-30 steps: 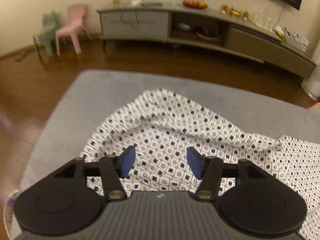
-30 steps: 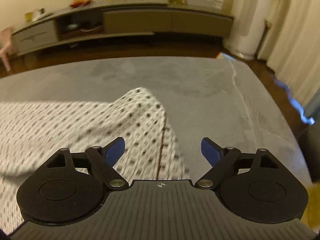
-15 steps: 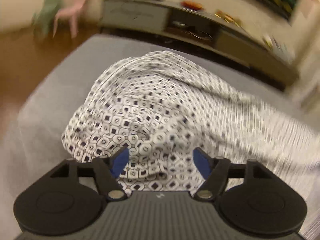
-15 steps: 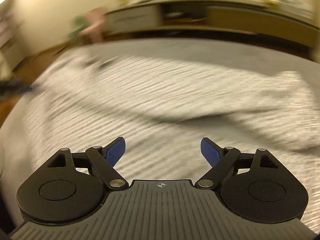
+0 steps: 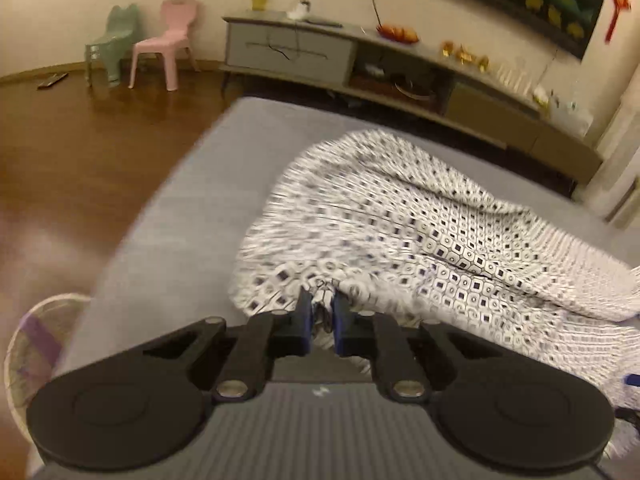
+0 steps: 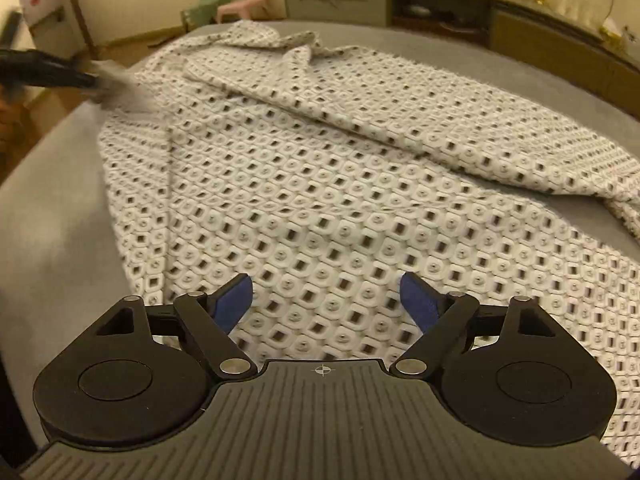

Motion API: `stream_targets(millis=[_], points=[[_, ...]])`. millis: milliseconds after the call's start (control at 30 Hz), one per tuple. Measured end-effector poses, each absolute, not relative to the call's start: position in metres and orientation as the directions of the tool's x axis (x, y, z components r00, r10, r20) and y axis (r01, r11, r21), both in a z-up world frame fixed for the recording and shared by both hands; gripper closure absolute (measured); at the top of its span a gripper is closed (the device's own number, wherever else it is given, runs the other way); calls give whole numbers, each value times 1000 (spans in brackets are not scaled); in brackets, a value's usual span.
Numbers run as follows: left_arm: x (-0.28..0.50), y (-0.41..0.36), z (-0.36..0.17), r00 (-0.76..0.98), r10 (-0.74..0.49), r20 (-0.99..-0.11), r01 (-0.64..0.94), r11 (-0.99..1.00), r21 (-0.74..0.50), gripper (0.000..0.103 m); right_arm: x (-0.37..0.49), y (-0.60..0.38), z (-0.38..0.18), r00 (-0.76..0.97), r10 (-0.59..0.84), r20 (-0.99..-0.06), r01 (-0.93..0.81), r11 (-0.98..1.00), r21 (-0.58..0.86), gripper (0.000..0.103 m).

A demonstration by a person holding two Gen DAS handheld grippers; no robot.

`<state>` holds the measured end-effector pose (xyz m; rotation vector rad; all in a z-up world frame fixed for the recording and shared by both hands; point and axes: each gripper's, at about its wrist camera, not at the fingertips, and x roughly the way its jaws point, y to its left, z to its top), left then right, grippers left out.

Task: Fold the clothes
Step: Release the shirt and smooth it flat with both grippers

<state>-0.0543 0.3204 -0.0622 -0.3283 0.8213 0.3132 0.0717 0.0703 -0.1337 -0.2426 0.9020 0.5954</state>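
A white garment with a dark square print (image 5: 420,220) lies spread and rumpled on a grey padded surface (image 5: 180,220). My left gripper (image 5: 322,316) is at the garment's near left edge. Its jaws are closing, and a bunch of the fabric is pinched between the blue pads. In the right wrist view the garment (image 6: 340,160) fills most of the surface (image 6: 52,200). My right gripper (image 6: 326,300) hovers open just above its near part with nothing gripped. The left gripper (image 6: 92,84) shows blurred at the far left, holding the cloth's edge.
Wooden floor (image 5: 80,152) surrounds the surface on the left. A long low TV cabinet (image 5: 304,48) runs along the far wall, with a pink chair (image 5: 168,40) and a green chair (image 5: 112,40) beside it. A fan's round grille (image 5: 36,340) stands at the lower left.
The left gripper moved over the garment's edge and its jaws went from wide apart to pinching the fabric. The right gripper swung left from the bare corner to over the garment, still open.
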Motion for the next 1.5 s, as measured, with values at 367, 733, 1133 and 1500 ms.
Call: stream_targets(millis=[367,733,1133,1500], points=[[-150,372,-46,512,300,-805,-566,823,-54,73,64,61,-129,416,361,-834,-609,792,39,19],[14,309,-7,669,232,-706,-253,964,77,35,114,-66,-69,560,257,-788,-398,917,17,23],[190,362,-89,570,275,-774,-352,933,73,35,263,-244,-103,634,34,-772,100,987,126,21],[220,350,-132,563,196,-803,-254,965,57,99,287,-226,-125,595,85,-799,-16,995,95,85]])
